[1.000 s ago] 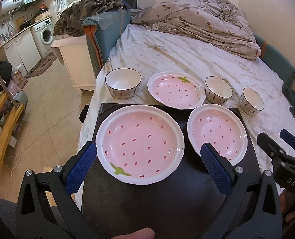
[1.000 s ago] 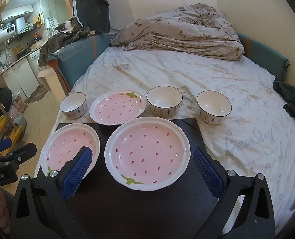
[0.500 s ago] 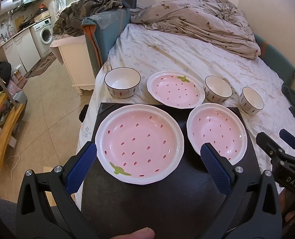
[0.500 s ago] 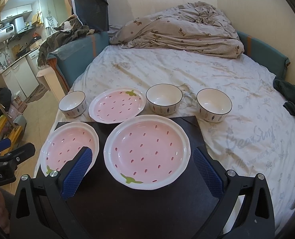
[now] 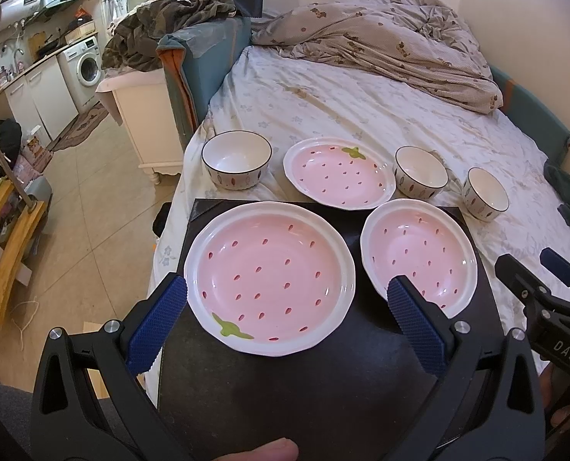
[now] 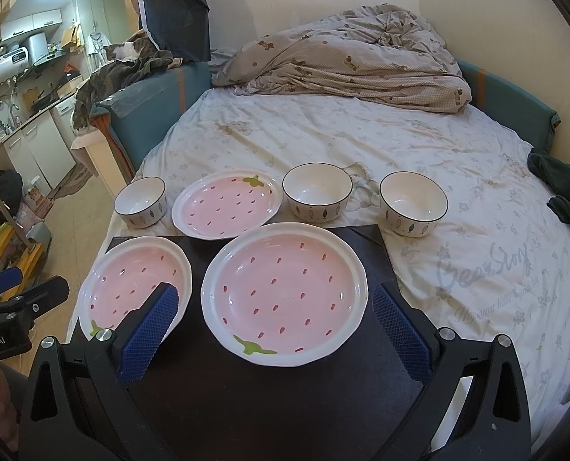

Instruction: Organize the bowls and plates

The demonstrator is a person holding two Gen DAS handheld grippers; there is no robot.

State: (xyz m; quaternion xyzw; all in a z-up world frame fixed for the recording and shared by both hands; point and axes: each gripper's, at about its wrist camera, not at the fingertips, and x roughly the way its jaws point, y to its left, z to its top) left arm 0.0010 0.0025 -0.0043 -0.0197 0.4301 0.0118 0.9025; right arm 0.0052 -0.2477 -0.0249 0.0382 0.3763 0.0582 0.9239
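Two pink strawberry plates sit on a black mat (image 5: 323, 384) at the bed's near edge: a left plate (image 5: 269, 276) (image 6: 135, 284) and a right plate (image 5: 419, 257) (image 6: 285, 292). A third pink plate (image 5: 340, 176) (image 6: 227, 203) lies on the sheet behind them. Three white bowls stand in that back row: left (image 5: 236, 159) (image 6: 142, 201), middle (image 5: 421, 176) (image 6: 317, 194), right (image 5: 484, 194) (image 6: 413, 203). My left gripper (image 5: 285, 307) is open and empty above the left plate. My right gripper (image 6: 277, 315) is open and empty above the right plate.
A crumpled quilt (image 5: 381, 46) lies at the bed's far end. A dark green cloth (image 6: 565, 192) lies at the right edge. A blue chair with clothes (image 5: 192, 61) and a white cabinet (image 5: 142, 123) stand left of the bed; floor drops off to the left.
Both grippers have edged slightly forward toward the plates. Nothing on the bed has moved and both grippers stay open.
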